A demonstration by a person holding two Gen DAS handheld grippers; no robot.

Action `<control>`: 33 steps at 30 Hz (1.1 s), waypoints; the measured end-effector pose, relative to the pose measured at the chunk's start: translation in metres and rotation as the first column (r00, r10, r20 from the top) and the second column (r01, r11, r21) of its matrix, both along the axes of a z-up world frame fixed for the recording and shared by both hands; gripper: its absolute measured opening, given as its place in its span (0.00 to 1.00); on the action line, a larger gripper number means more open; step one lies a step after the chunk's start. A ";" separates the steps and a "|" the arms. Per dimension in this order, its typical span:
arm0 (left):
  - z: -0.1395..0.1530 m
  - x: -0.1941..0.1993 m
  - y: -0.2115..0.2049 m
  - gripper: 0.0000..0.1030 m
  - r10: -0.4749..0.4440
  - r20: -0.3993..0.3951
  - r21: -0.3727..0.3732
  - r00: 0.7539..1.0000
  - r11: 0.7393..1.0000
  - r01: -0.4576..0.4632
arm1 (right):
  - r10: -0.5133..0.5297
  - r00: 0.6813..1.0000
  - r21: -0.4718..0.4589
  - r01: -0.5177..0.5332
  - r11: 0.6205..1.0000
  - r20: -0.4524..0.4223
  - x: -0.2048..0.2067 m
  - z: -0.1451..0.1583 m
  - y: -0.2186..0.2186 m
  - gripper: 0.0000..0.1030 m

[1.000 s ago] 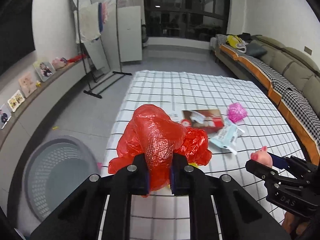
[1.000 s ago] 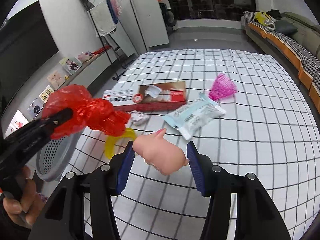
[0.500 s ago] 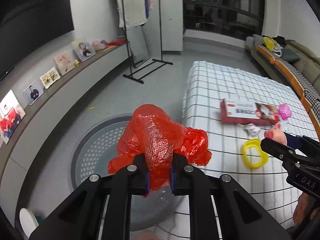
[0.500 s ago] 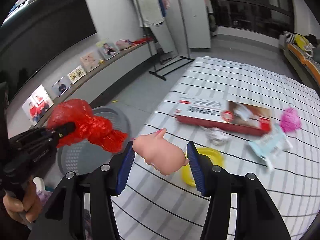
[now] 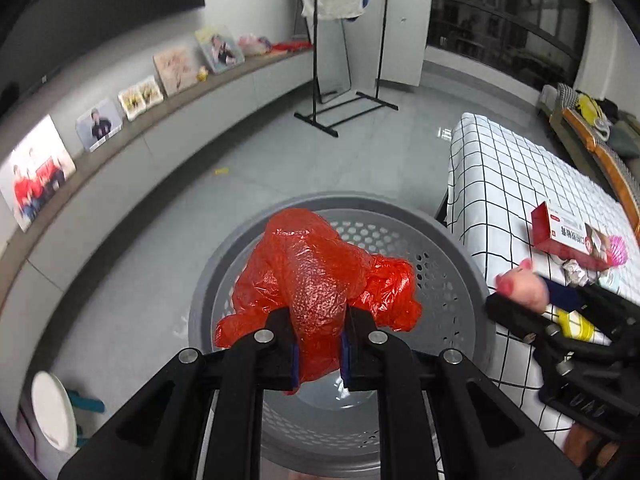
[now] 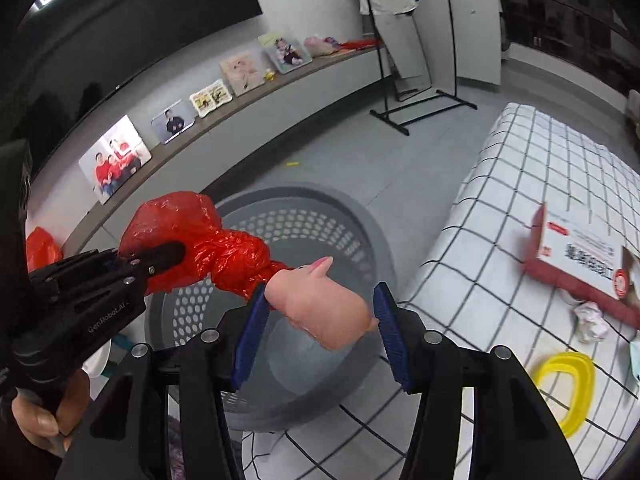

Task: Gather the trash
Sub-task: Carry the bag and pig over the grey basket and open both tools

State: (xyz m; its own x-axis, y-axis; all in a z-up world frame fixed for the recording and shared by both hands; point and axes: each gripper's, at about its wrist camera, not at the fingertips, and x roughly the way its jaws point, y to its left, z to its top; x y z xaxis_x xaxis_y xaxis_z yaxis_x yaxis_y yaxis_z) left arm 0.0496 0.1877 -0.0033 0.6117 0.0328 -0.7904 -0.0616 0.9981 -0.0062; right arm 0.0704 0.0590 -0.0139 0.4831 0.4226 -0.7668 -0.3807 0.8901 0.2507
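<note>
- The left gripper (image 5: 318,350) is squeezed tight on a crumpled red plastic bag (image 5: 320,280). The bag puffs out above the jaws.
- The bag hangs over a big round gray basket (image 5: 448,280) with lots of little holes in its wall. The basket stands on the gray floor, right beside the table.
- The right gripper (image 6: 318,332) holds a pink toy pig (image 6: 320,304) between its two blue pads (image 6: 250,334). Both pads press on the pig's sides.
- The pig is also up in the air, over the edge of the basket, just beside the red bag.
- A hand (image 6: 44,412) holds the left gripper's handle at the bottom left of the right wrist view.
- The table has a white cloth with black lines (image 6: 532,168) like squares.
- On the table lie a red and white box (image 6: 580,256), a crumpled white paper (image 6: 590,320) and a yellow ring (image 6: 566,384). A pink frilly thing (image 5: 618,246) sits just past the box.
- Pictures (image 5: 38,170) lean on a long shelf by the wall.
- A black clothes rack (image 5: 344,40) with a towel stands far back on the floor.
</note>
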 end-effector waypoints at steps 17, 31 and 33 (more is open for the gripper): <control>-0.005 -0.001 0.017 0.55 0.051 -0.010 -0.003 0.999 0.999 -0.051 | 0.002 1.000 -0.015 -0.002 1.000 0.018 0.006 -0.008 0.009 0.69; 0.000 -0.006 0.021 0.62 0.060 0.017 0.002 0.998 0.998 -0.060 | -0.011 1.000 -0.016 0.011 1.000 0.015 -0.003 -0.006 0.006 0.69; 0.001 -0.006 0.021 0.62 0.062 0.024 0.003 0.998 0.998 -0.062 | -0.015 1.000 -0.016 0.015 1.000 0.014 -0.004 -0.005 0.006 0.69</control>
State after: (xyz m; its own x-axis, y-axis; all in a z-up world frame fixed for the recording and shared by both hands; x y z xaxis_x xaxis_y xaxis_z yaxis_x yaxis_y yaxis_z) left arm 0.0433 0.2085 -0.0018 0.6270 0.0744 -0.7755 -0.1231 0.9924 -0.0043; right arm 0.0662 0.0650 -0.0188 0.5001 0.4029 -0.7665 -0.3709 0.8995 0.2308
